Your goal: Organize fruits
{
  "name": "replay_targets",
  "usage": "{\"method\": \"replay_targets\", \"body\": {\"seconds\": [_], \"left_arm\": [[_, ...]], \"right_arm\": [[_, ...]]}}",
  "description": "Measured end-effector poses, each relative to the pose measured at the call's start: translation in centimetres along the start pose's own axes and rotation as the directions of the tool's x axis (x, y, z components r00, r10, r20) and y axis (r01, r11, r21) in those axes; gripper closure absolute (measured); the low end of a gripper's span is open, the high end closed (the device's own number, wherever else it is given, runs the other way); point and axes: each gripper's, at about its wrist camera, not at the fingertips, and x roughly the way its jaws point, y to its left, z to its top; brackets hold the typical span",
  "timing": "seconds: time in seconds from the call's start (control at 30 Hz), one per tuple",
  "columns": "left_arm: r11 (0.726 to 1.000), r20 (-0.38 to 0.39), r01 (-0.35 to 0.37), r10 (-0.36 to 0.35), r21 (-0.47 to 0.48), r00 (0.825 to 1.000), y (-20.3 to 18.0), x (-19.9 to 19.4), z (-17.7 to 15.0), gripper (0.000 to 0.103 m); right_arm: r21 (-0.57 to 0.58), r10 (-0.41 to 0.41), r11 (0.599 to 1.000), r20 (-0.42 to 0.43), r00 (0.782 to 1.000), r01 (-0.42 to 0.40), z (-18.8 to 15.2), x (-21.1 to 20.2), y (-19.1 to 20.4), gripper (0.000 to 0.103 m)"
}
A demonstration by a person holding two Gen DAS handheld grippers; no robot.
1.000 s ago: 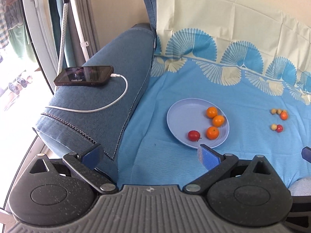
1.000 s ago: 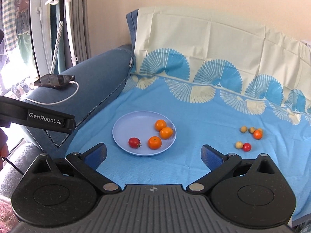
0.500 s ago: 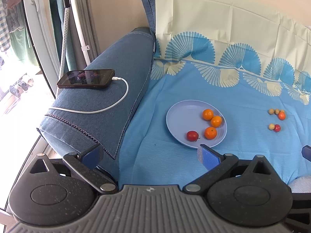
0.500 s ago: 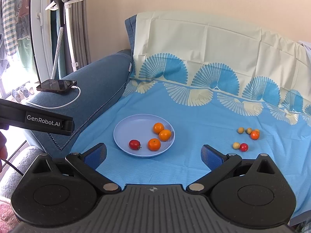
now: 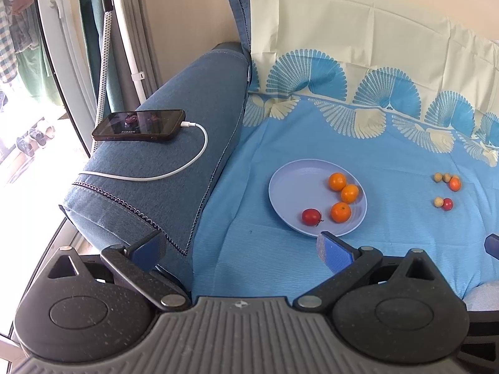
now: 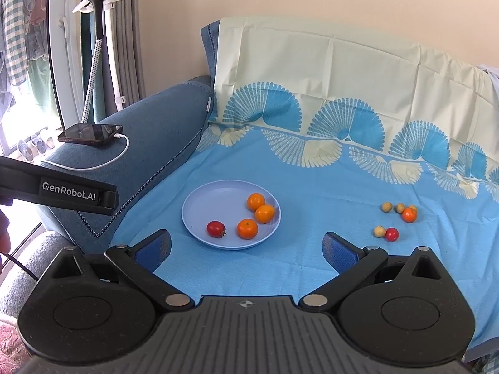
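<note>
Pale-blue plate (image 6: 199, 208), orange tangerines (image 6: 247, 228), red tomato (image 6: 215, 228), blue fan-patterned cloth (image 6: 312, 162), denim-blue armrest (image 5: 174, 143).

A dark smartphone (image 5: 138, 125) lies flat on the blue denim sofa armrest (image 5: 174, 143), with a white charging cable (image 5: 174, 168) plugged in and looping across the fabric. Behind it stands a garment steamer (image 6: 93, 6) beside grey curtains (image 6: 124, 31).

Smooth, matt plastic plate (image 6: 199, 215) on a thin, creased cotton-like sheet (image 6: 312, 168); coarse denim-like sofa arm (image 5: 174, 124); glossy glass-faced phone (image 5: 140, 124); shiny-skinned fruit (image 6: 248, 228).
</note>
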Motion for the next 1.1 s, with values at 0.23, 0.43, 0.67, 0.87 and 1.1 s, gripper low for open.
{"method": "replay_targets", "body": {"seconds": [0.23,0.43,0.67,0.87,1.1], "left_arm": [[1.000,-0.004,-0.007,0.007,0.005,1.000,-0.1,0.3,0.1,0.000],[1.000,-0.016,-0.011,0.011,0.011,1.000,-0.3,0.7,0.1,0.000],[1.000,-0.029,-0.018,0.018,0.024,0.999,-0.6,1.3,0.2,0.000],[0.999,-0.043,-0.021,0.023,0.046,0.999,-1.2,2.2,0.4,0.000],[0.997,-0.076,-0.024,0.030,0.072,0.997,-2.2,3.5,0.7,0.000]], "right_arm": [[-0.001,0.003,1.000,-0.006,1.000,-0.003,-0.1,0.3,-0.1,0.001],[0.005,0.006,1.000,-0.016,1.000,-0.006,-0.2,0.6,-0.3,0.001],[0.020,0.008,1.000,-0.021,1.000,-0.007,-0.3,1.0,-0.8,0.001],[0.051,0.004,0.999,-0.027,1.000,-0.003,-0.4,1.8,-1.5,0.001],[0.098,-0.001,0.995,-0.053,0.999,0.006,-0.8,3.1,-3.0,0.001]]}}
